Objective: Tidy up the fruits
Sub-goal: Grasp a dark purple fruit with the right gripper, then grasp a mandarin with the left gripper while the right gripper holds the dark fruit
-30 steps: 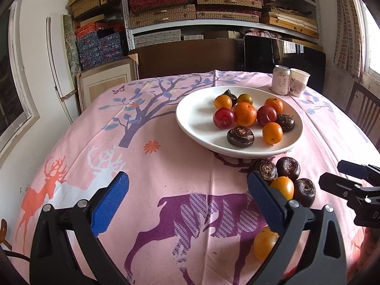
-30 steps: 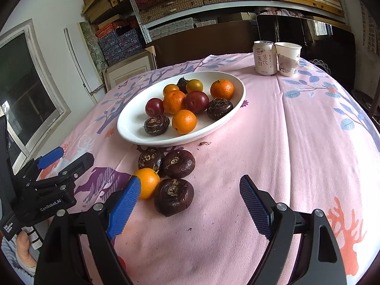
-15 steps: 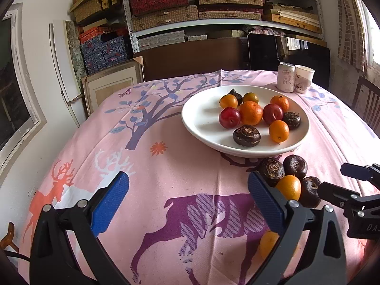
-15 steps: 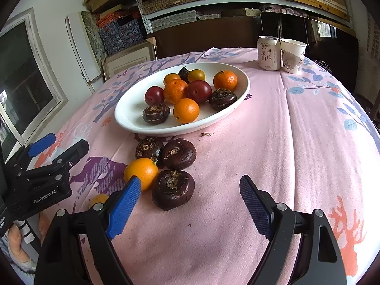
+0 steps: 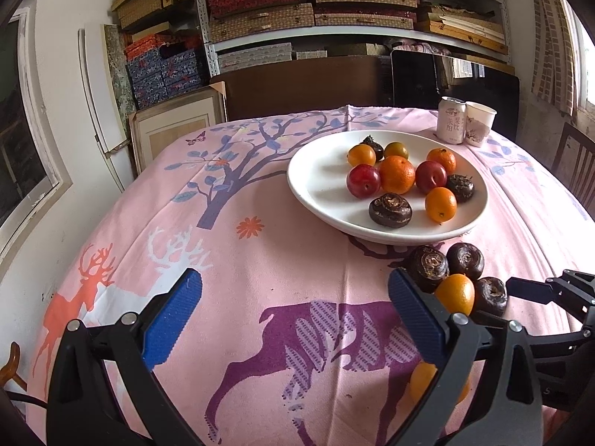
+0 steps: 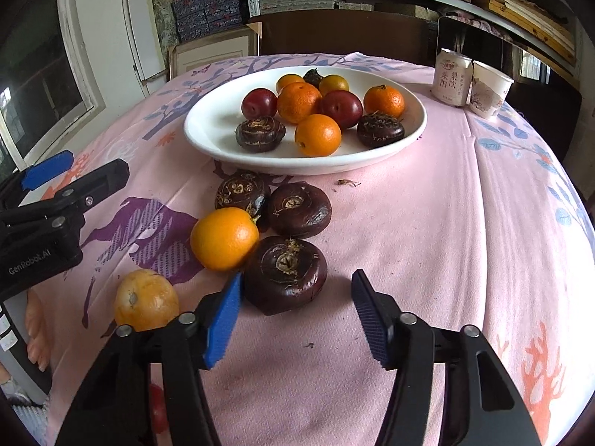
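1. The white plate (image 6: 416, 126) sits on the pink-clothed bench (image 6: 465, 223) and serves as the landmark here; it holds oranges, two red plums and dark water chestnuts.
2. Just in front of the plate's near rim, on the cloth, lies a tight cluster: two dark water chestnuts side by side, an orange (image 6: 224, 238) touching them from the near left, and a third, nearest water chestnut (image 6: 285, 274) touching the orange.
3. A paler yellow-orange fruit (image 6: 146, 300) lies farther from the plate, apart from the cluster, towards its near left.
4. The right gripper (image 6: 295, 310) is low over the cloth on the near side of the cluster, its blue pads spread apart and holding nothing; the nearest water chestnut lies just ahead of the opening, its near edge between the fingertips, closer to the left pad.
5. The left gripper (image 5: 293, 310) hovers well to the left of the plate and nearer than it, jaws wide apart and empty, over the purple deer print.
6. In the left wrist view the cluster (image 5: 454, 293) appears beside that gripper's right finger, and the paler fruit is partly hidden behind it.
7. Beyond the plate, to its far right, a drink can (image 6: 452, 78) and a paper cup (image 6: 489, 89) stand touching each other.
8. Behind the bench, past the plate, shelves (image 5: 334, 11) carry stacked boxes.
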Available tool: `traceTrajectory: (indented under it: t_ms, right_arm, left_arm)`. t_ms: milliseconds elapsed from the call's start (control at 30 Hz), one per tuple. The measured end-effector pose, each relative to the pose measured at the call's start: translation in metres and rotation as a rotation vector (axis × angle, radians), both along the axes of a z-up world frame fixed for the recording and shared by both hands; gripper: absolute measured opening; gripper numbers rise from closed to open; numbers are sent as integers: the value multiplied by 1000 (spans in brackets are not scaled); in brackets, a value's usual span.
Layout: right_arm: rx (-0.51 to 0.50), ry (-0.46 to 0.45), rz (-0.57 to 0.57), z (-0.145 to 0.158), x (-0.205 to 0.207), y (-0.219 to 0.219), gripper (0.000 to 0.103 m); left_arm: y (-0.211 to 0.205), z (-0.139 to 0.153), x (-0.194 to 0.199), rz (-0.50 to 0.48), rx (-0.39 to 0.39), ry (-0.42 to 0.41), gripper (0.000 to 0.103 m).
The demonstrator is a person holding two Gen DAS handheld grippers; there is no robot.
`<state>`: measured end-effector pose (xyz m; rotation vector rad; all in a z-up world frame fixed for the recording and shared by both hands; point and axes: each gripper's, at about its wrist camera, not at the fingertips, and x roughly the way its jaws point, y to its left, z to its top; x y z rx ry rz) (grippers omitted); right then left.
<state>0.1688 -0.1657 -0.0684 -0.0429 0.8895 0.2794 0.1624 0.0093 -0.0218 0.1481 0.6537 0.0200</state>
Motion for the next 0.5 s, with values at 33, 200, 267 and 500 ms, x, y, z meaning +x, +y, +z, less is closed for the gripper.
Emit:
traceTrajectory:
  t_ms: [33, 200, 267, 500]
  right_arm:
    - [6, 1, 6, 0, 1, 0, 54]
    - [9, -3, 25, 2, 5, 1, 45]
    - [3, -14, 27, 4, 2, -1, 45]
    - [72, -64, -143, 22, 4, -52, 45]
  left_arm:
    - [-1, -1, 0, -3, 5, 1, 98]
    - [-8, -5, 1, -47, 0, 26, 98]
    - [-14, -6, -1, -83, -4, 30, 98]
    - [-52, -16, 4, -262, -34, 101, 98]
